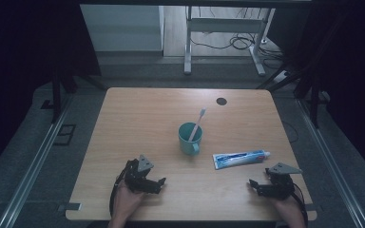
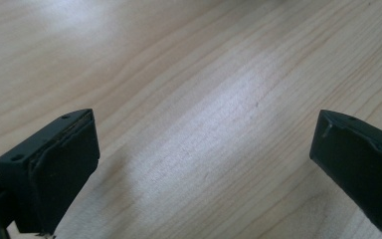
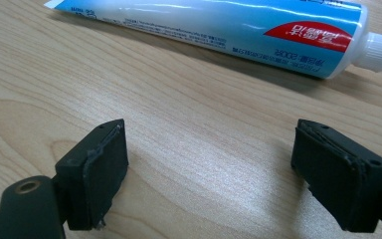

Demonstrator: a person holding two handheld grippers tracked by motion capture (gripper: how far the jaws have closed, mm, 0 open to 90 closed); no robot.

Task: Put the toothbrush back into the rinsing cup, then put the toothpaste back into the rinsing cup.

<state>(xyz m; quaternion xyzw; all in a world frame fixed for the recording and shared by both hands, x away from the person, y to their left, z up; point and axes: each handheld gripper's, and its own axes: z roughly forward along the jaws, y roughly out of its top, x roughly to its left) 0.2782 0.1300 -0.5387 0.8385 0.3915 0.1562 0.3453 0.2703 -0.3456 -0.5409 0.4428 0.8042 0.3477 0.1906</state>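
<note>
Fingers spread on both, nothing held: right gripper (image 1: 259, 186) just short of toothpaste tube (image 3: 214, 27), left gripper (image 1: 158, 184) over bare tabletop (image 2: 189, 89). Tube flat, beside teal cup (image 1: 190, 138) holding toothbrush (image 1: 198, 122). Likely light, soft, slick; grip mid-body.

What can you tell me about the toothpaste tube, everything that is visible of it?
The toothpaste tube lies flat on the wooden table, to the right of the teal cup. It looks like soft plastic, blue and white with a red patch and small print. Its ribbed white cap is screwed on and points to the table's right edge; the flat crimped end faces the cup. Only the table touches it; the right hand-held gripper sits open just short of it.
</note>
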